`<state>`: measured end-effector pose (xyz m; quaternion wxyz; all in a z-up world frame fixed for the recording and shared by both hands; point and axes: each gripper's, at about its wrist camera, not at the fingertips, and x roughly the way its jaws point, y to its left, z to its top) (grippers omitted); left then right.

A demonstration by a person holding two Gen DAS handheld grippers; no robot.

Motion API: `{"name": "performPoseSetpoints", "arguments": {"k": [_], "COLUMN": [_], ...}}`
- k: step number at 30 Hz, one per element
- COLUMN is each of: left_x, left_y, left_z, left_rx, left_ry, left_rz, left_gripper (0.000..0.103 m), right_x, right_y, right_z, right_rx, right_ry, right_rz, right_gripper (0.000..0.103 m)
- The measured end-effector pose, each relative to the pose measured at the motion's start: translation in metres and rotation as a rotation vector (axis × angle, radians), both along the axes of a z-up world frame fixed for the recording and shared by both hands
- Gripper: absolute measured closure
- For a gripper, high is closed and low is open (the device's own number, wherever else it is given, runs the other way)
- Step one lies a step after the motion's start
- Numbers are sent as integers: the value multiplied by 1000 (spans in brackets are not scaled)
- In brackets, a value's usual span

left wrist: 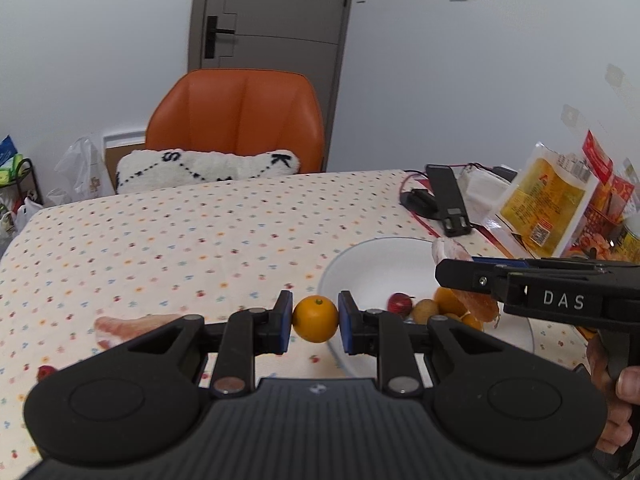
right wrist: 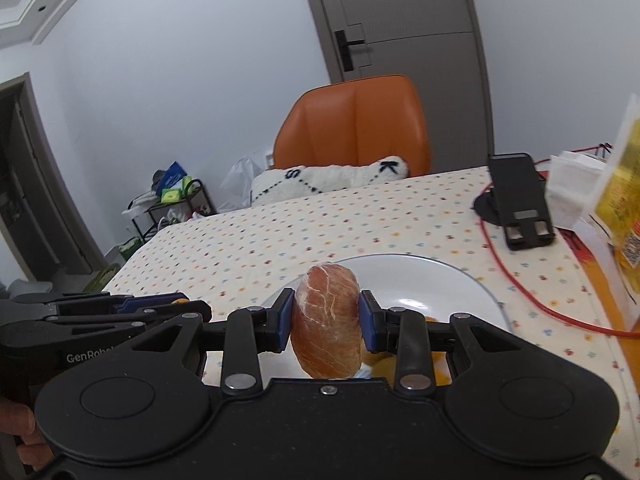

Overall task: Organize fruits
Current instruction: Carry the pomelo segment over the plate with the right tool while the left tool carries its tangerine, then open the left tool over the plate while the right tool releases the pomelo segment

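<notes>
My left gripper (left wrist: 315, 322) is shut on a small orange (left wrist: 315, 319), held just left of the white bowl (left wrist: 360, 256). My right gripper (right wrist: 326, 318) is shut on a peeled pink pomelo segment (right wrist: 326, 320) above the bowl (right wrist: 420, 276); from the left wrist view that gripper (left wrist: 460, 276) comes in from the right with the segment (left wrist: 476, 304) hanging over the bowl. Inside lie a red fruit (left wrist: 400, 303), a brownish fruit (left wrist: 426, 310) and orange fruits (left wrist: 448, 302). Another pomelo segment (left wrist: 124, 326) and a small red fruit (left wrist: 46, 372) rest on the cloth at the left.
The table carries a dotted cloth (left wrist: 180, 240). A black phone stand (left wrist: 448, 200) with a red cable (right wrist: 520, 284) and snack packets (left wrist: 548, 200) crowd the right side. An orange chair (left wrist: 240, 120) with a white cushion (left wrist: 208, 166) stands behind the far edge.
</notes>
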<state>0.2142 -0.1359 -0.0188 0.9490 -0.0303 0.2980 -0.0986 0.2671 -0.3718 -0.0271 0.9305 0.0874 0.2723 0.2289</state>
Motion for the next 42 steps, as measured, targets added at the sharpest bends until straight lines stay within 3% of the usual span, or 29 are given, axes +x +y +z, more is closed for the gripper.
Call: {"name": "performPoseSetpoints", "arguments": {"k": [9,16,26,30,42], "left_x": [6,7,0,-4,-17], "left_y": [-26,-16,18,28,68], "left_z": [-5,-7,-8,-8,-10], "left_rx": [-3,-8,1,6,-5], "left_ry": [21,43,48,41,40], "left_rz": [-53,-17,68,91,184], "left_gripper": [80,74,37,26,20], "right_x": [5,7,8,8,6], "right_y": [-22,-16,5,11,41], "right_z": [-9,-12,-13,-12,-4], "right_rx": [24,27,20,22,17], "right_ry": [12,21,35,39,25], "right_rz": [-34,-16,20,22,50], "right_gripper": [71,71,71,63,51]}}
